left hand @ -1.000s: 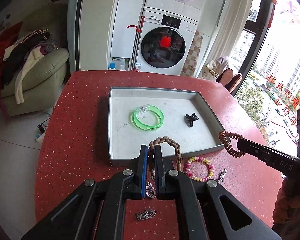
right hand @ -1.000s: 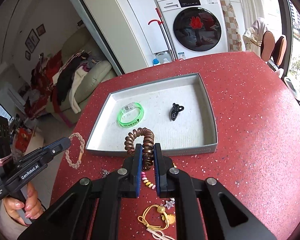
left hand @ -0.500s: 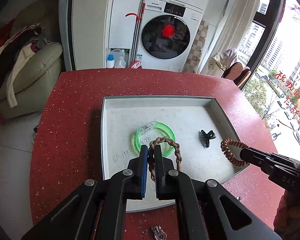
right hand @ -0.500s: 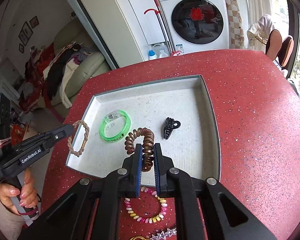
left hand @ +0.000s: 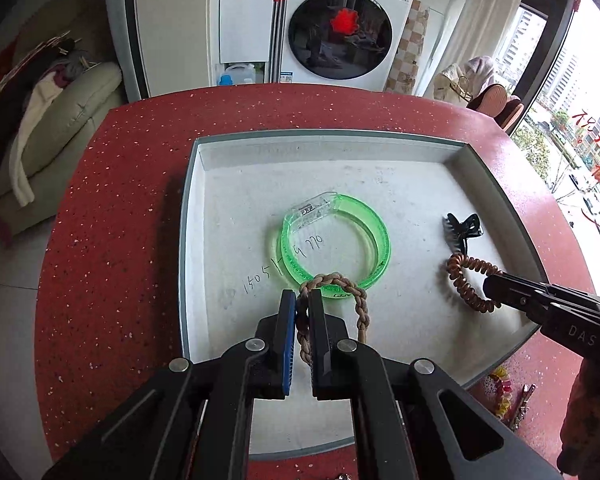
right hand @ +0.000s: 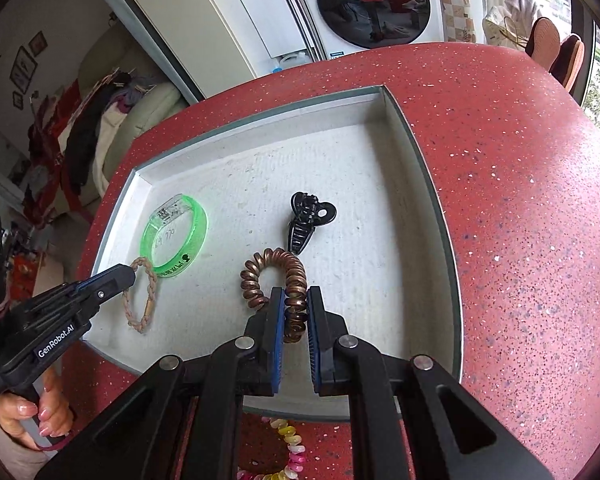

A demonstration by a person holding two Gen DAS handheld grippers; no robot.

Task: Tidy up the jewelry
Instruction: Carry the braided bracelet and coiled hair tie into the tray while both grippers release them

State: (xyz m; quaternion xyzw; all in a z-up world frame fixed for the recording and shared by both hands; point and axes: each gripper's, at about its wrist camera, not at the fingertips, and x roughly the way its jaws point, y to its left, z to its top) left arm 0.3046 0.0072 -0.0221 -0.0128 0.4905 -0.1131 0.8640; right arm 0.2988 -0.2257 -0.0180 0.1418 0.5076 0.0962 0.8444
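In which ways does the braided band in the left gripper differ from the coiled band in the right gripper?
The braided band is a beige plaited cord; the spiral hair tie is a shiny bronze coil. The braided band is thin, the spiral hair tie thicker. The left gripper holds the braided band near the green bangle; the right gripper holds the spiral hair tie near the black claw clip. Both are loops pinched over the grey tray.

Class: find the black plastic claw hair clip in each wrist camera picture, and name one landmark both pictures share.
Left wrist view: black plastic claw hair clip right of centre, inside the tray.
Right wrist view: clip at centre, above the coil tie.
Shared landmark: translucent green bangle.
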